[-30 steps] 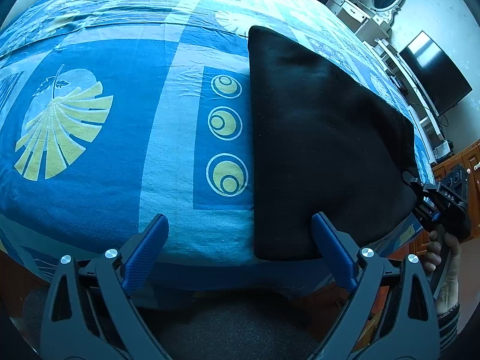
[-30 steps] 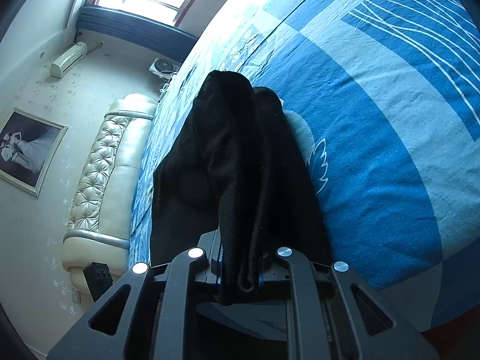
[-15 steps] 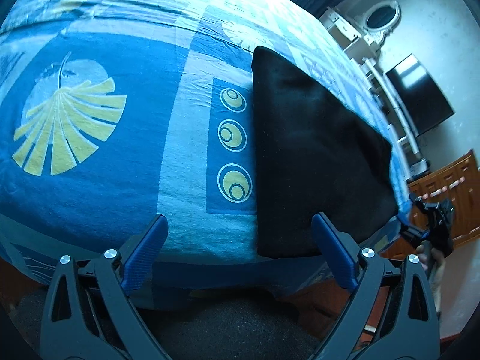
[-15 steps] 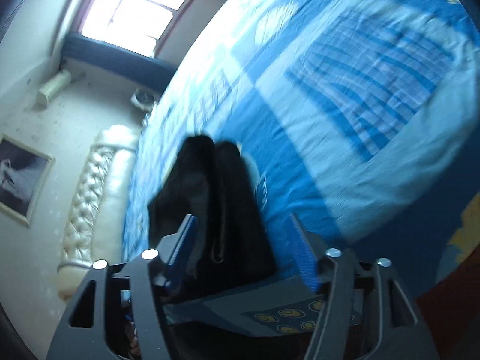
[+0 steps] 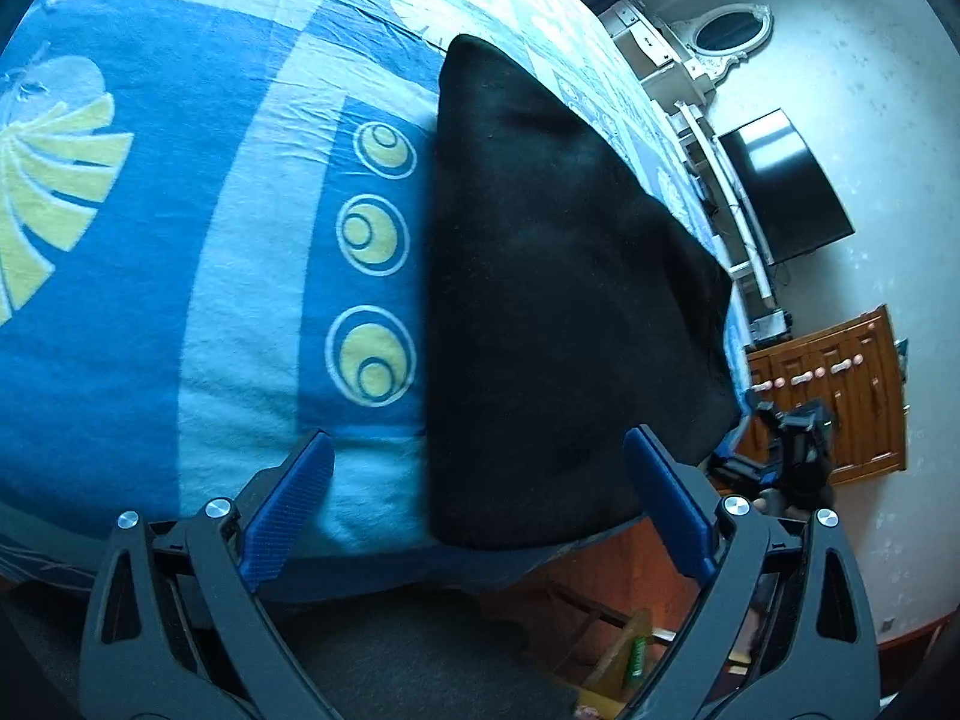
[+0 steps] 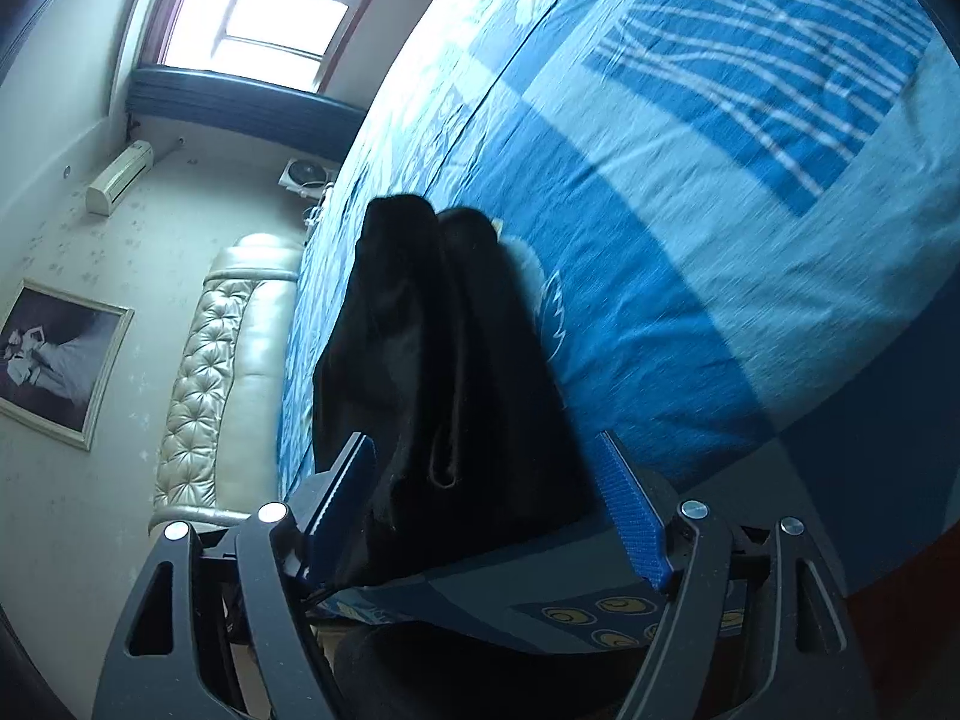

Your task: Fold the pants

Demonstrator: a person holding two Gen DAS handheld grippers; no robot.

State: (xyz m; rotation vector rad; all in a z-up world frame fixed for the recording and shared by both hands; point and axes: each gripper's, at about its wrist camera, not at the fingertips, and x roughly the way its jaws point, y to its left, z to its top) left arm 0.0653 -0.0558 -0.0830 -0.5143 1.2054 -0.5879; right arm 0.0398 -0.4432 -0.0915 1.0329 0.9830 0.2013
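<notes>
Black pants [image 5: 558,312] lie folded on a blue patterned bedspread [image 5: 180,312], with both of my grippers spread wide and holding nothing.

Through the left wrist camera I see my left gripper [image 5: 477,492] hovering over the bed's near edge, its blue pads [image 5: 288,498] wide apart, one above bare bedspread and the other above the pants' near corner. Beyond the pants' right edge, my right gripper [image 5: 780,432] shows small in front of a wooden cabinet [image 5: 840,372]. Through the right wrist camera, the right gripper [image 6: 483,510] has its fingers parted on either side of the pants' [image 6: 444,360] end, where layered folds hang at the bed edge near a padded headboard [image 6: 210,372].
</notes>
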